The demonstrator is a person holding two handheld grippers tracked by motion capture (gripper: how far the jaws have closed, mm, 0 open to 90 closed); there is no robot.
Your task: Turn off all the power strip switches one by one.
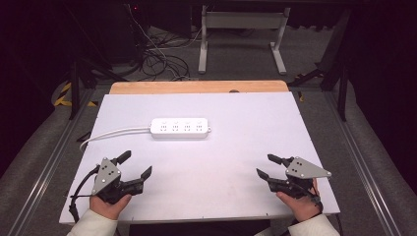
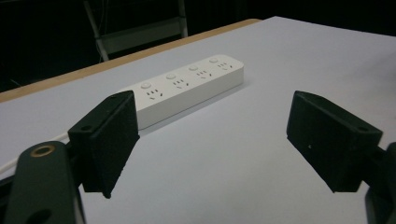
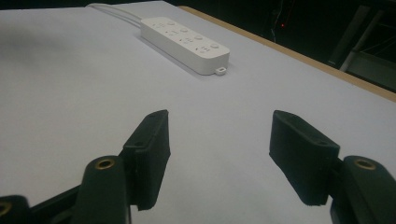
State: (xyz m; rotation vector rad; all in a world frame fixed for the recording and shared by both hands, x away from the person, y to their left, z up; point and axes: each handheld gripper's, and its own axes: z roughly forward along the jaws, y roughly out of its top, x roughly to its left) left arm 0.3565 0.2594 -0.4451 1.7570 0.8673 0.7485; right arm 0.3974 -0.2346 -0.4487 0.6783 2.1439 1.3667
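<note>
Two grippers sit low at the near edge of the tabletop (image 1: 255, 196), and neither has anything in it. The left gripper (image 1: 135, 166) waits near the near-left corner, jaws spread wide with only bare white surface between them. The right gripper (image 1: 269, 166) mirrors it near the near-right corner, jaws likewise apart and empty. Both point inward and away, toward the middle of the board.

The thing they face is the white power strip (image 1: 180, 128). It lies flat on the tabletop, a little left of centre and closer to the far edge than to the near one, well apart from both grippers. Its long axis runs side to side, parallel with the far edge. The cable (image 1: 115, 133) leaves its left end and curves off toward the left edge; the right end, with a small tab, points to the right edge. Four socket groups face up, each with a round button beside it. In the left gripper view the strip (image 2: 187, 86) runs off at a slant beyond the jaws; in the right gripper view it (image 3: 184, 43) lies far ahead on the left.

By my reading this is the very start: nothing plugged in, nothing grasped, the strip untouched. Reach, contact and whatever handling follows all remain to be done.
</note>
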